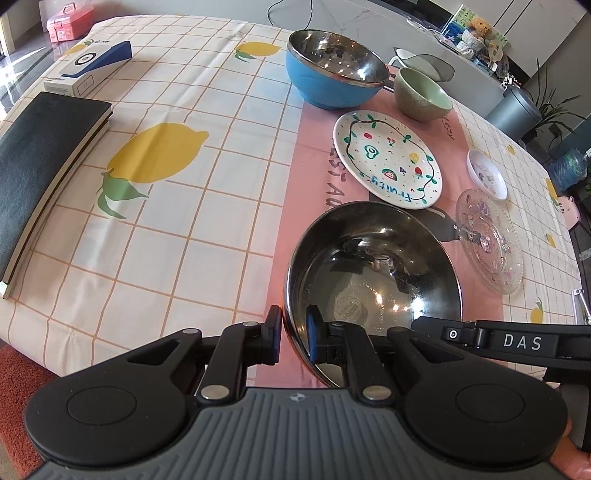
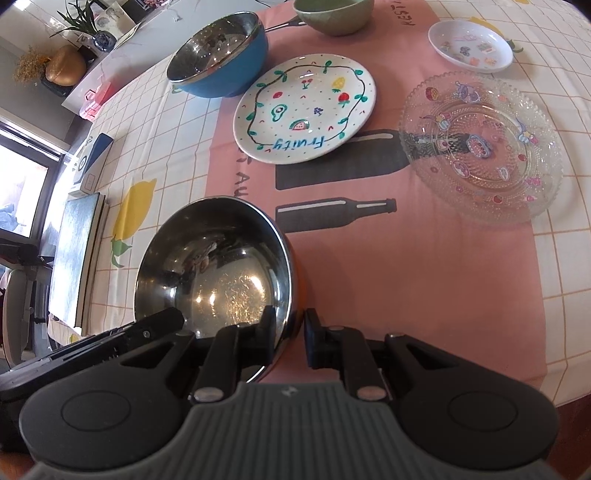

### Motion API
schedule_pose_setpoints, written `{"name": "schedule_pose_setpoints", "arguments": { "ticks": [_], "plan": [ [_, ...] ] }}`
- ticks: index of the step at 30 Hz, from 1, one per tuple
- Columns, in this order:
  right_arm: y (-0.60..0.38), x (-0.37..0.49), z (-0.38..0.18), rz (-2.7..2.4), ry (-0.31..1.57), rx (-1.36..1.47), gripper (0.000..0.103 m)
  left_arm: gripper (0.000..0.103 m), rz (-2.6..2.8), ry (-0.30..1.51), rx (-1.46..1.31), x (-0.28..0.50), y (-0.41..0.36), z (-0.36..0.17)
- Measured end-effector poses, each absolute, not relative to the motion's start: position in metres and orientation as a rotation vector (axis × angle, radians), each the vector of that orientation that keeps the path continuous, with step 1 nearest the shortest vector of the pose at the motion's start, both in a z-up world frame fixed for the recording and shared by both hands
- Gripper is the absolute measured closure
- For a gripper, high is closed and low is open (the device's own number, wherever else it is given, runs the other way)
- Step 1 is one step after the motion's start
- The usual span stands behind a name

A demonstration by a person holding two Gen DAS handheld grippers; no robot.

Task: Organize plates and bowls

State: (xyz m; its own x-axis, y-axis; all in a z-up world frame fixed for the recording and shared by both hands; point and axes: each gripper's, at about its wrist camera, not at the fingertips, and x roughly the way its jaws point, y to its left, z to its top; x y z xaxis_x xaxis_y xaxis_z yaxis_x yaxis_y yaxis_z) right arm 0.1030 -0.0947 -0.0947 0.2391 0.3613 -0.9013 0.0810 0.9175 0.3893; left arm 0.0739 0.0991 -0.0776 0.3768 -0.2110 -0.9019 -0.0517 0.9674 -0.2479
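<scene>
A steel bowl with an orange outside (image 1: 373, 273) (image 2: 214, 266) sits nearest me over the pink cloth. My left gripper (image 1: 293, 334) is shut on its near-left rim, one finger inside and one outside. On the near-right rim my right gripper (image 2: 291, 332) is shut the same way. Whether the bowl rests on the table is unclear. Beyond it lie a painted "Fruity" plate (image 1: 386, 158) (image 2: 306, 107), a blue steel-lined bowl (image 1: 336, 70) (image 2: 218, 55), a green bowl (image 1: 421, 94) (image 2: 332, 14), a small white dish (image 1: 485, 173) (image 2: 471, 44) and a clear glass plate (image 1: 489, 240) (image 2: 480, 147).
A black notebook (image 1: 40, 177) and a white and blue box (image 1: 88, 66) lie on the lemon-print tablecloth (image 1: 192, 206) to the left. A pink case (image 1: 70, 22) stands at the far left corner. The table's near edge runs just below the grippers.
</scene>
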Motion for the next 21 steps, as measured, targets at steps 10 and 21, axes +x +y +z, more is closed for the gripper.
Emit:
{"name": "schedule_pose_setpoints", "arguments": {
  "ticks": [10,21],
  "plan": [
    [-0.093,0.101,-0.087,0.216,1.296,0.376,0.071,0.06,-0.096,1.16,-0.234,0.074,0.098,-0.071],
    [-0.107,0.105,-0.043,0.188,1.14,0.322,0.062,0.052,-0.095,0.997,-0.203,0.083,0.102,-0.02]
  ]
}}
